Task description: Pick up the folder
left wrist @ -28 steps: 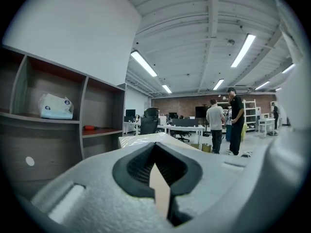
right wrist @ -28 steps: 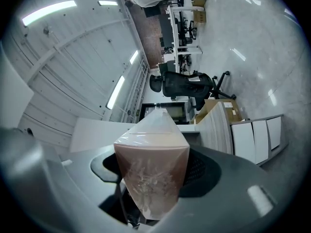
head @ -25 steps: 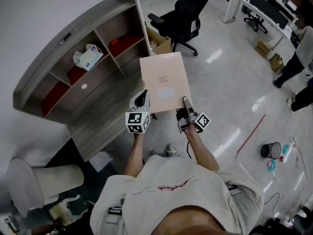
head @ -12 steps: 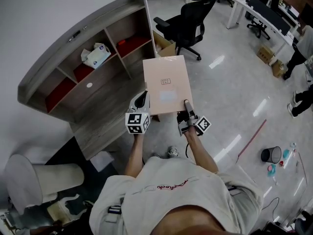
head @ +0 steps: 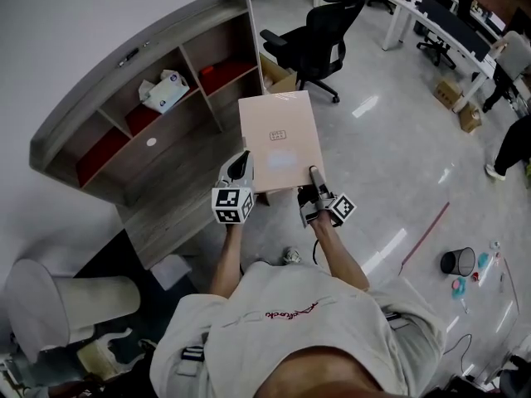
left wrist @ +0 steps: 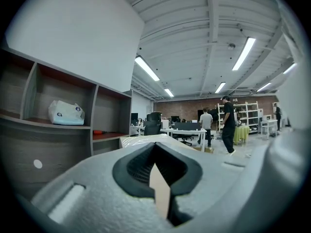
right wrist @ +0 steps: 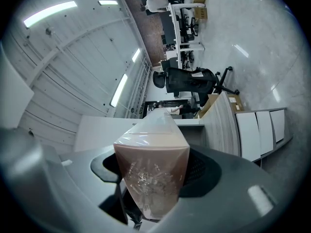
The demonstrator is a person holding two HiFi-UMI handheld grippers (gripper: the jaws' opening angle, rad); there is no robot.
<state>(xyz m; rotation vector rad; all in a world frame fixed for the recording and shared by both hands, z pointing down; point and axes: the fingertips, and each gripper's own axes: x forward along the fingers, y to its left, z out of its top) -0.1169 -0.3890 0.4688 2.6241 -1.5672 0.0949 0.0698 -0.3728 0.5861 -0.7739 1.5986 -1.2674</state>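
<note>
The pink folder (head: 280, 139) is up in the air, pinched at its near edge. The left claw (head: 241, 169) is narrow on a thin edge, and the right claw (head: 314, 176) is wide across the plastic-wrapped thickness. That slick wrap might let the far end sag or slip. The desk (head: 170, 193) lies left of the folder and an office chair (head: 311, 31) beyond it. Nothing seems to block it.

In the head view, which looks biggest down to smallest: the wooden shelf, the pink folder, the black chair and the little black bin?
1. wooden shelf
2. black chair and folder: about alike, and the folder is held nearer the camera, so unsure
3. black bin
</note>
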